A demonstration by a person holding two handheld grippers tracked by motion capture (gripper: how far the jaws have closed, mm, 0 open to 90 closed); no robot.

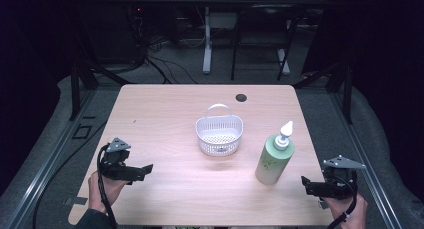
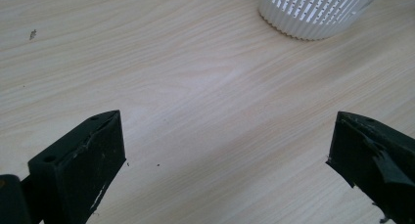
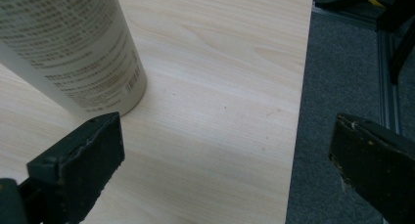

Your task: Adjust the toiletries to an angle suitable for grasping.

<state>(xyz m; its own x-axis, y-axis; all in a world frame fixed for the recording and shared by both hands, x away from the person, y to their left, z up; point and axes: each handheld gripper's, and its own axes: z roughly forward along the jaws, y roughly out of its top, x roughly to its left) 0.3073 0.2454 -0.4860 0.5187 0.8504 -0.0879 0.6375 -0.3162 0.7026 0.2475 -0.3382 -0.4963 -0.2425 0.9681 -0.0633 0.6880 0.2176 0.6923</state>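
Probably the wide-open right gripper (image 1: 306, 185) should square up on the upright bottle (image 1: 273, 160) mid-body, while the left gripper (image 1: 145, 170), also wide, waits beside the basket (image 1: 219, 135).

Basket (image 1: 219, 134), bottle (image 1: 273, 160) on table (image 1: 165, 114)

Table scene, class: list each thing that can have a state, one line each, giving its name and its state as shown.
Basket: upright at the table's middle, nothing seen inside, handle raised.
Pump bottle: standing upright, right of the basket, ungripped.
Left gripper: open, holding nothing.
Right gripper: open, holding nothing, beside the bottle's base.
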